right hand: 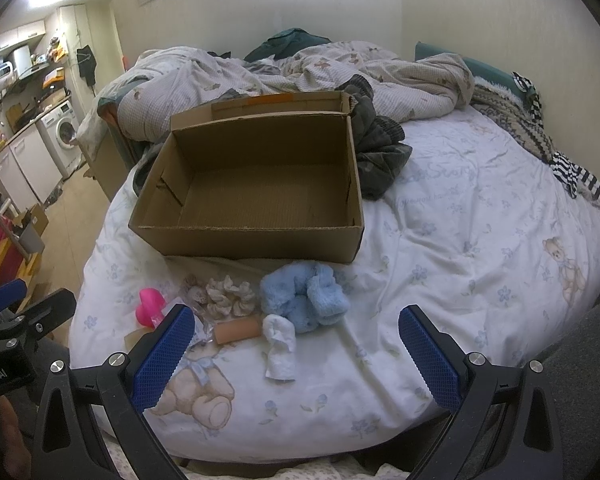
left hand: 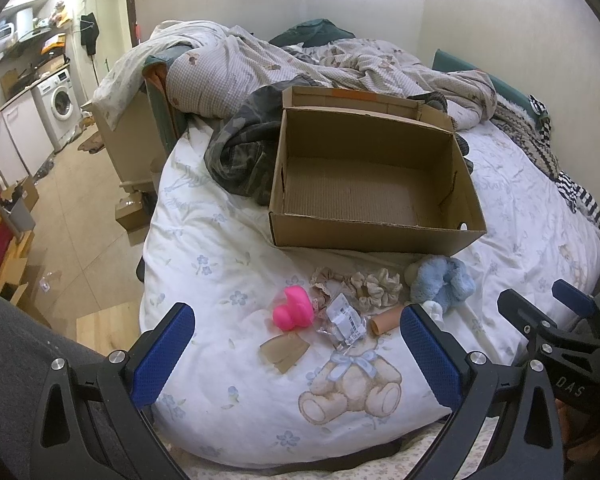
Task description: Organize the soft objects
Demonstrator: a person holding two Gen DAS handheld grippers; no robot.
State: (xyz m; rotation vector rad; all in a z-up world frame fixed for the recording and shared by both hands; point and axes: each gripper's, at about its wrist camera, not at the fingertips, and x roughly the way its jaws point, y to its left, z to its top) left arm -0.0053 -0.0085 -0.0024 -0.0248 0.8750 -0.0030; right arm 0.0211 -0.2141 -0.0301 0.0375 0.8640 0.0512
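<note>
An empty cardboard box (left hand: pixel 372 224) (right hand: pixel 244 238) stands open on the white bedspread. In front of it lie a pink soft toy (left hand: pixel 293 312) (right hand: pixel 151 307), beige scrunchies (left hand: pixel 374 286) (right hand: pixel 230 295), a fluffy blue plush (left hand: pixel 442 282) (right hand: pixel 304 294), a white sock (right hand: pixel 279 344), a tan roll (left hand: pixel 386 322) (right hand: pixel 238 330) and a clear plastic packet (left hand: pixel 342 322). My left gripper (left hand: pixel 294 352) is open and empty, hovering near the pink toy and packet. My right gripper (right hand: pixel 296 356) is open and empty above the white sock.
A crumpled duvet (left hand: pixel 260 64) and dark clothes (left hand: pixel 244 148) lie behind the box. Striped fabric (right hand: pixel 572 176) lies at the right bed edge. The floor, a washing machine (left hand: pixel 60 102) and cardboard boxes are to the left of the bed.
</note>
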